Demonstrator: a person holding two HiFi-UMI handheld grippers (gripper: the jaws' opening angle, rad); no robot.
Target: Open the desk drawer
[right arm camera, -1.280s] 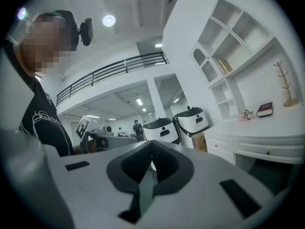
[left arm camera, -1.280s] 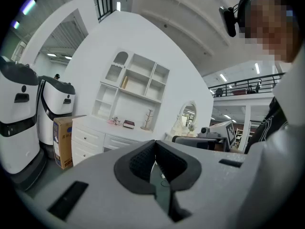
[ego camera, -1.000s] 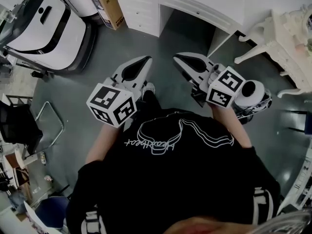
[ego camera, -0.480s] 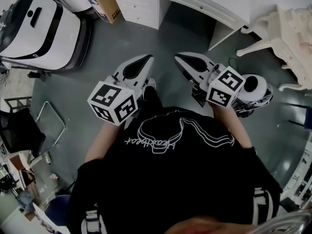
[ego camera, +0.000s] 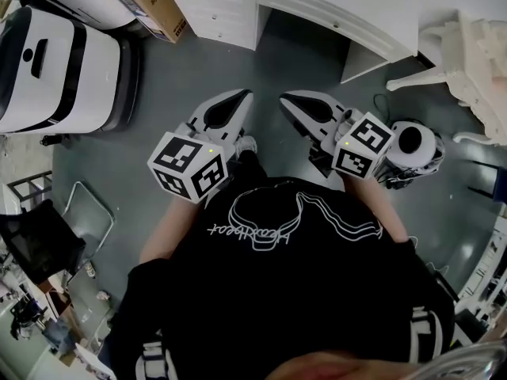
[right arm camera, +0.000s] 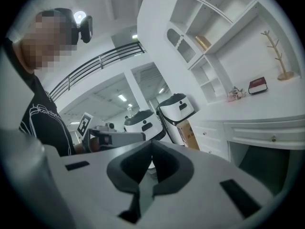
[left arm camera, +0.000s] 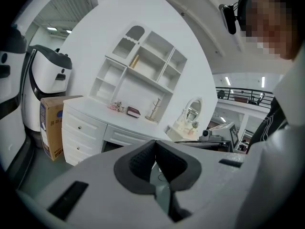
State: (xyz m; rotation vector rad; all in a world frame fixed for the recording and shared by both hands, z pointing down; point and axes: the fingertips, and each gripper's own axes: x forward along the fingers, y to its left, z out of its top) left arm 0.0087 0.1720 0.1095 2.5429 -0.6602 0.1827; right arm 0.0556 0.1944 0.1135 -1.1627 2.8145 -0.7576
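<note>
1. The left white two-jaw gripper [ego camera: 244, 95] has its fingers [left arm camera: 143, 159] pressed together, holding and touching nothing.
2. The right white two-jaw gripper [ego camera: 285, 98] is likewise closed and empty.
3. The white knobbed desk drawer [ego camera: 337, 22] sits flush in the white desk [ego camera: 372, 10], ahead of both grippers and well apart from them.

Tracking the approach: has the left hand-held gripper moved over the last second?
Yes, the left hand-held gripper went forward towards the desk, leaving the black chair behind.
</note>
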